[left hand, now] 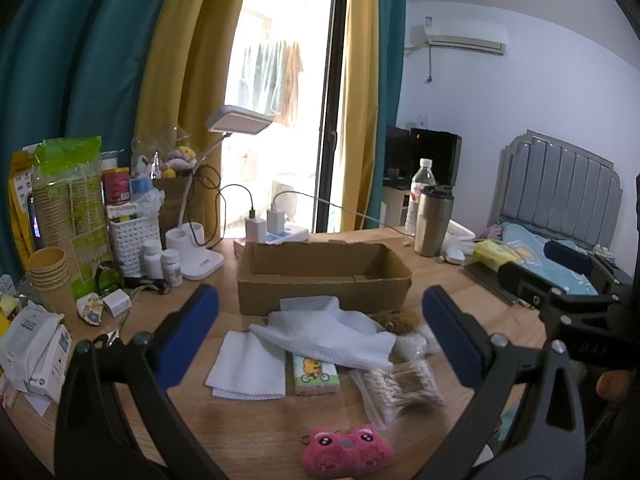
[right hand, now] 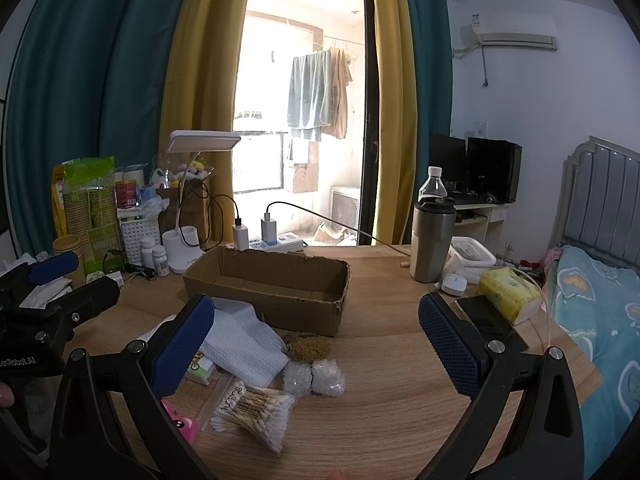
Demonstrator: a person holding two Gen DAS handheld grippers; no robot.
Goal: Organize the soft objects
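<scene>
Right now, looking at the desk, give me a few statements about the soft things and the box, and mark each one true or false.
1. The cardboard box is empty. True.
2. The pink plush is inside the box. False: it lies on the desk, at the near edge.
3. Both tongs, left and right, are open and hold nothing. True.
4. The white cloth hangs over the box's rim. False: it lies on the desk in front of the box.
5. The cotton swabs are in a clear bag. True.
</scene>
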